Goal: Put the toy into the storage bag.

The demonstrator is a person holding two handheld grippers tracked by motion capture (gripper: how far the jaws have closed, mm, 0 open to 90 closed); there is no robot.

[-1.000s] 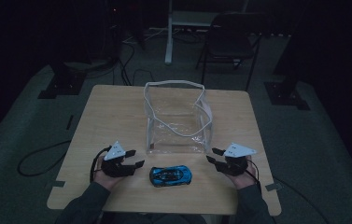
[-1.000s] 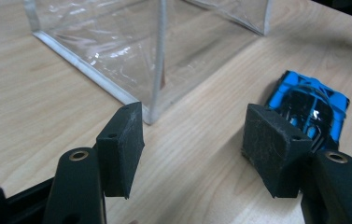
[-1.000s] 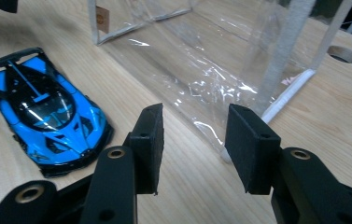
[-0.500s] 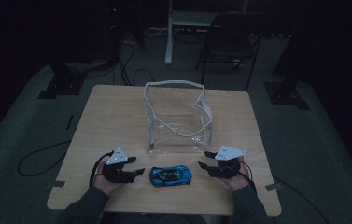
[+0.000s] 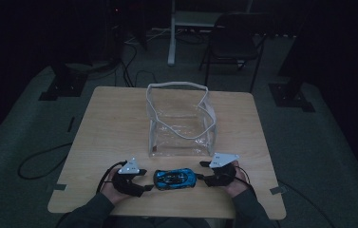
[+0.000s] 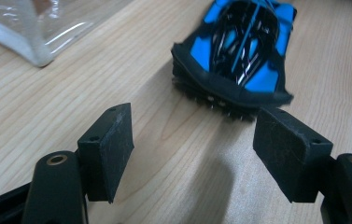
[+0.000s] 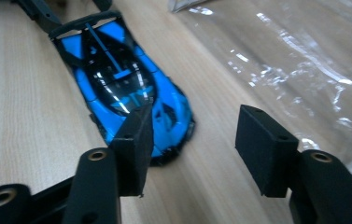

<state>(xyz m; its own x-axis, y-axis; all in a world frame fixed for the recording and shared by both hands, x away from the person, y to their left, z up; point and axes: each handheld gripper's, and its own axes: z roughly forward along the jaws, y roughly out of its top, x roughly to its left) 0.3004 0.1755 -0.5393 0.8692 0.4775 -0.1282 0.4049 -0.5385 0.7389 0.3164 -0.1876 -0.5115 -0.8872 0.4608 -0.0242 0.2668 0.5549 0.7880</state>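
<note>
bare table (image 5: 105, 128) left and right; clear bag (image 5: 180, 123) blocks behind the toy car (image 5: 174, 178).

High view: very dim, underexposed; room beyond table (image 5: 110, 118) near black, floor murky grey-green. Table top is lightest area, evenly lit, no hard shadows. Fine detail soft and grainy.

Left gripper view: bright, warm light on wood; soft shadow under toy car (image 6: 239, 51) and between jaws. Car nose slightly blurred; near jaws soft.

Right gripper view: bright; strong white glare streaks on clear plastic bag (image 7: 304, 65). Background out of focus, jaw edges soft.
</note>
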